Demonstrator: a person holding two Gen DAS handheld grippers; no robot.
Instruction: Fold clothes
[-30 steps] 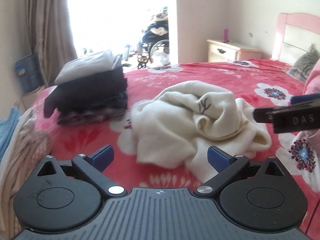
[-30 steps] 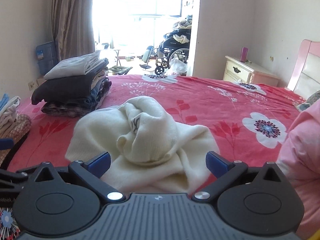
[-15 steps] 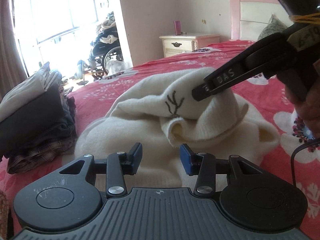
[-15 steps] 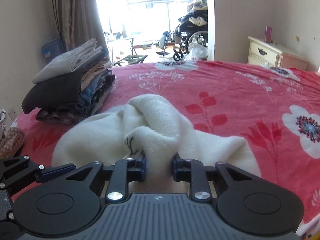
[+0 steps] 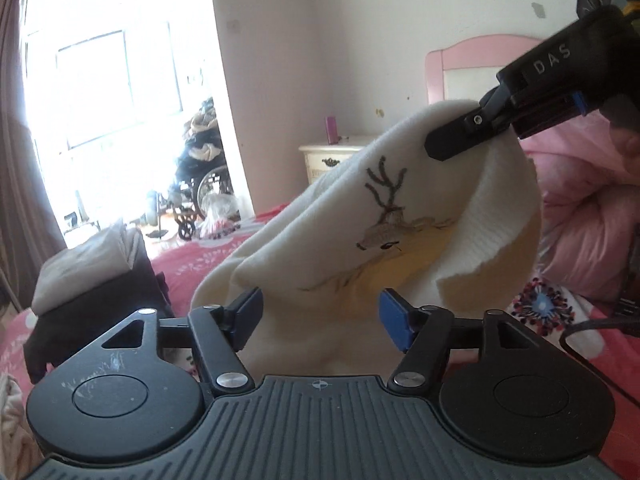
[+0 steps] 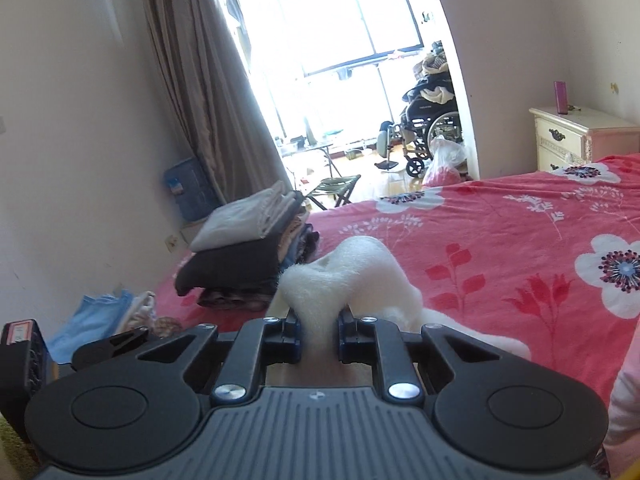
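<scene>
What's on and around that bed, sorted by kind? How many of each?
Cream sweater, held up: 1
Stack of folded clothes: 1
Loose heap of clothes at the bed's edge: 1
Nightstand: 1
Wheelchair: 1
Grippers: 2, left gripper and right gripper
Total: 7

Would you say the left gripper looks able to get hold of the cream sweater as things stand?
Probably yes. The left gripper is opening, the cream sweater hangs just ahead of it, lifted by the right gripper, and nothing sits between the pads and the cloth.
</scene>
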